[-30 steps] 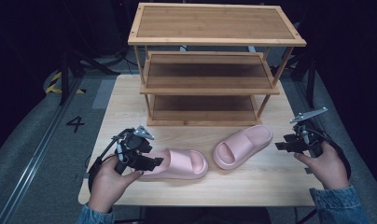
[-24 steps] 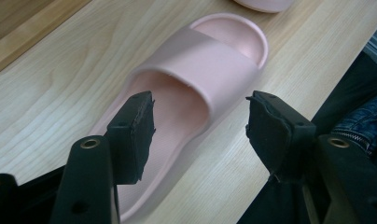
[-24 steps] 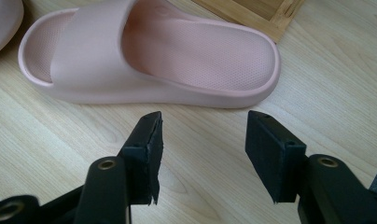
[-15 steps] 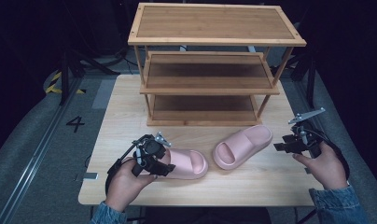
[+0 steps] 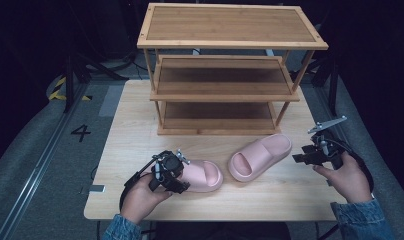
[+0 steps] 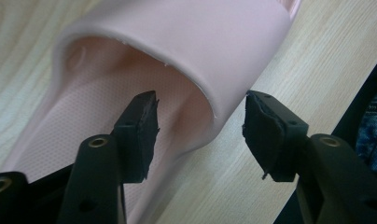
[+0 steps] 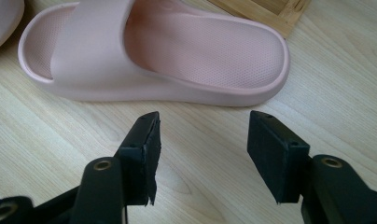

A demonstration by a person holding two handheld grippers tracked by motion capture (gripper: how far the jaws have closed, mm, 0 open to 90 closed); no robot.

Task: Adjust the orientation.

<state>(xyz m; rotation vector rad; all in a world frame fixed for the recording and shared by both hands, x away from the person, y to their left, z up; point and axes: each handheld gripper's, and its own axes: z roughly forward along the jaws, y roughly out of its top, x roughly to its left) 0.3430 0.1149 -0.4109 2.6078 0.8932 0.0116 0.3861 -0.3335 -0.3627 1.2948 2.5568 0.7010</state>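
Jaws of the left gripper (image 6: 200, 135) straddle the strap edge of the left pink slipper (image 5: 202, 175), closing in but not yet pressing.
Right gripper (image 7: 203, 154) hovers parted over bare table (image 5: 270, 192), just beside the right pink slipper (image 5: 260, 156); both hands reach from the near edge.

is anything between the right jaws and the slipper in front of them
Nothing visible. The right gripper stands open over bare table, and the right slipper lies just ahead with its side toward the jaws. The other slipper lies apart, at the left gripper.
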